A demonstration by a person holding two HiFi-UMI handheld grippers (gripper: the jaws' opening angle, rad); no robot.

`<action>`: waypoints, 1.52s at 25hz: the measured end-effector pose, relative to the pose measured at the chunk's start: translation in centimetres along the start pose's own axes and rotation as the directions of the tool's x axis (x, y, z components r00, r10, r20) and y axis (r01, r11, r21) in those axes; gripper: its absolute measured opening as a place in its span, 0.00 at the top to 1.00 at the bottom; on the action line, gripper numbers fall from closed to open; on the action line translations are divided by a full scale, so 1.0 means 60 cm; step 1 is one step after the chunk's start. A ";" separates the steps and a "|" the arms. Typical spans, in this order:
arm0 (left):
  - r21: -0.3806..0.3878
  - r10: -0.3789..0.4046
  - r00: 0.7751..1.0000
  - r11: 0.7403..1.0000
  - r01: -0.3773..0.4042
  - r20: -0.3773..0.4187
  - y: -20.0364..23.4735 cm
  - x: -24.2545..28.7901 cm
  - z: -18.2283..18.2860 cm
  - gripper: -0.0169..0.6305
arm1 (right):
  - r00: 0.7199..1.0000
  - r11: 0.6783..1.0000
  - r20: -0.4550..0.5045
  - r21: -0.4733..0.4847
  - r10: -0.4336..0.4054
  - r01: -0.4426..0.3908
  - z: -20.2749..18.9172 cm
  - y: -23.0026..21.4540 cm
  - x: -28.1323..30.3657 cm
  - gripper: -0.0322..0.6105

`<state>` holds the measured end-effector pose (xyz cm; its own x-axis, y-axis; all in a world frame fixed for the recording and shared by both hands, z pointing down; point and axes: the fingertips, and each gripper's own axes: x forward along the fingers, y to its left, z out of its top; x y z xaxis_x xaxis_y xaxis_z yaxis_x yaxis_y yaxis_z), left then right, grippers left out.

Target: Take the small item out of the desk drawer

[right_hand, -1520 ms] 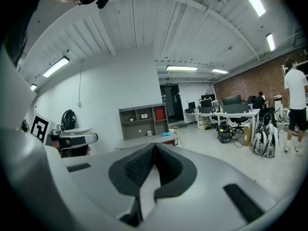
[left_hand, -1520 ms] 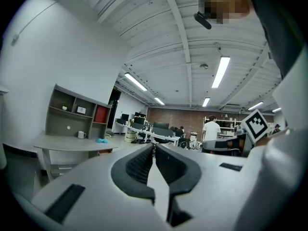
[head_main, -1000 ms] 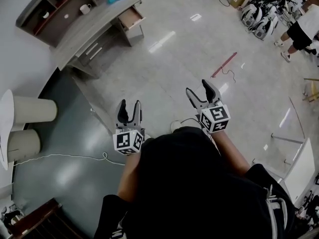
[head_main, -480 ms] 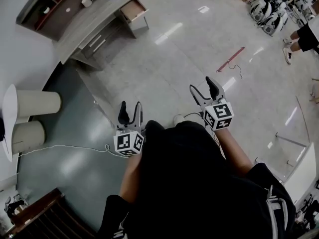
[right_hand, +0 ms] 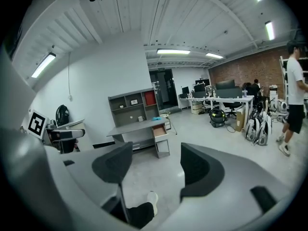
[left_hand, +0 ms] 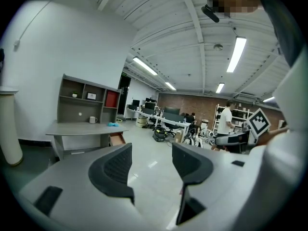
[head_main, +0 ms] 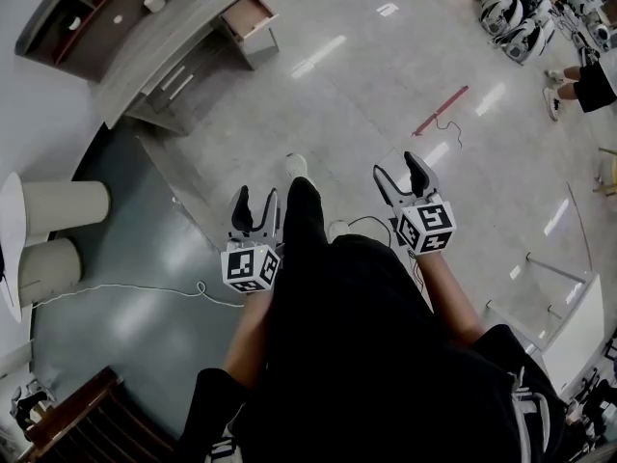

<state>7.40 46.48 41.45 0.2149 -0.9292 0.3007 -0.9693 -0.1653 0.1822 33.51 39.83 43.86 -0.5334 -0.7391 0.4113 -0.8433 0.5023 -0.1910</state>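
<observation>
The left hand-held gripper (head_main: 256, 201) and right hand-held gripper (head_main: 398, 169) both stand released, ribbed black pads apart around nothing. Each carries black-and-white square markers (head_main: 251, 268). Well apart from them, across the glossy grey floor (head_main: 357, 95), the matte grey counter (head_main: 169, 37) has its wood-brown drawer (head_main: 249, 14) pulled out. Any small item inside is too distant to make out.

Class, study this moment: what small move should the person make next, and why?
Probably step closer to the desk: its open drawer lies far across the floor, well beyond both grippers. The left gripper and right gripper are open with nothing between their fingers, so no grasp is possible yet.
</observation>
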 end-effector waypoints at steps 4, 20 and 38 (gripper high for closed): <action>-0.004 -0.062 0.998 0.998 0.062 0.009 0.003 0.076 0.020 0.61 | 0.998 0.999 -0.024 -0.005 -0.052 0.052 0.003 -0.029 0.021 0.49; -0.127 -0.046 0.999 0.991 0.045 -0.010 0.206 0.366 0.109 0.61 | 0.996 0.995 -0.077 -0.095 -0.039 0.032 0.182 -0.054 0.365 0.49; -0.124 -0.124 0.992 0.984 0.125 0.014 0.375 0.619 0.223 0.61 | 0.994 0.994 -0.097 -0.102 -0.049 0.039 0.341 -0.056 0.649 0.48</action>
<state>-8.01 3.83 44.18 0.3320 -0.9059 0.2628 -0.9126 -0.2379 0.3326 14.25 0.17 42.31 -0.4829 -0.7158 0.5045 -0.8524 0.5162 -0.0835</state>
